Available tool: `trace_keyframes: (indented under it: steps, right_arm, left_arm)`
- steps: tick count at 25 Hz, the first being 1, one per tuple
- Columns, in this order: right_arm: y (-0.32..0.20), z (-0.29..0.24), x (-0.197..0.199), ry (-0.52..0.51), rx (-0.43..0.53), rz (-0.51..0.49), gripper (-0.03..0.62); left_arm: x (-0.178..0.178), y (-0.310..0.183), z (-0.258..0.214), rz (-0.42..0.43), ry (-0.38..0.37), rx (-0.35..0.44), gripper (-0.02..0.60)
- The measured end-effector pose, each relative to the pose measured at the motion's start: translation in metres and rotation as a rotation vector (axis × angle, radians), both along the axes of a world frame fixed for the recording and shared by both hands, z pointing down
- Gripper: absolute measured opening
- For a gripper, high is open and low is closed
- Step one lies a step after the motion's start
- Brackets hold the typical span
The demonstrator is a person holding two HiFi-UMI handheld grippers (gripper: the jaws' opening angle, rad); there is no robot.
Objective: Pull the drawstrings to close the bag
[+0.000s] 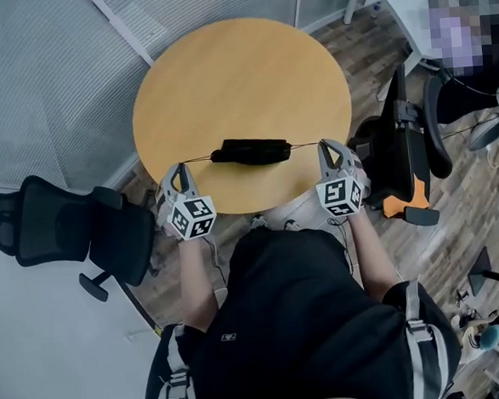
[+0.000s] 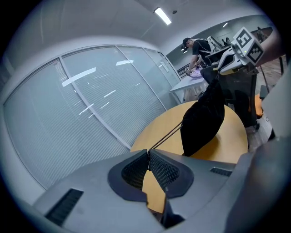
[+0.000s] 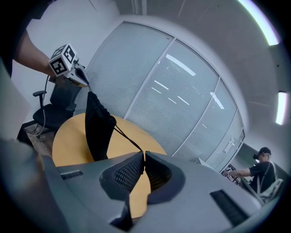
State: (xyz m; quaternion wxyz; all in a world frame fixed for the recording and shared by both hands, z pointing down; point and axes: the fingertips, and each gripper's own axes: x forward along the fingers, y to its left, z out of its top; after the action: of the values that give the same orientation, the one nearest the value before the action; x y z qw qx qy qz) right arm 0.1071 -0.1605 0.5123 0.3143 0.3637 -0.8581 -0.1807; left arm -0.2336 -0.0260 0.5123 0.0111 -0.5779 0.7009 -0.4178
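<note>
A black drawstring bag (image 1: pixel 250 151) hangs just above the near part of the round wooden table (image 1: pixel 232 76), its mouth bunched tight. Thin dark drawstrings (image 1: pixel 197 160) run out taut from both ends. My left gripper (image 1: pixel 180 175) is shut on the left drawstring (image 2: pixel 166 135), pinched at the pad tips (image 2: pixel 148 156). My right gripper (image 1: pixel 330 153) is shut on the right drawstring (image 3: pixel 128 137), which runs from the bag (image 3: pixel 97 129) to its fingertips (image 3: pixel 143 157). In the left gripper view the bag (image 2: pixel 203 119) hangs between both grippers.
A black office chair (image 1: pixel 72 228) stands at the left of the table. A black and orange chair (image 1: pixel 400 162) is at the right. Glass partition walls (image 1: pixel 45 72) lie behind the table. A person (image 2: pixel 195 48) bends over a far desk.
</note>
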Motion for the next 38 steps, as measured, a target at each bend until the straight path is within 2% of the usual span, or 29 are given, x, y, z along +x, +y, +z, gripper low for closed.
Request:
trace_keyframes:
  steps: [17, 28, 38]
  right_arm:
    - [-0.023, -0.044, 0.006, -0.081, 0.096, -0.078, 0.071]
    - [-0.031, -0.087, 0.014, -0.224, 0.110, -0.059, 0.071]
    - [-0.036, -0.090, 0.013, -0.210, 0.126, -0.075, 0.071]
  left_arm:
    - [0.019, 0.028, -0.044, -0.108, -0.026, 0.091, 0.028]
    - [0.024, 0.038, -0.076, -0.135, -0.051, 0.153, 0.028]
    - [0.016, 0.051, -0.090, -0.179, -0.036, 0.177, 0.028]
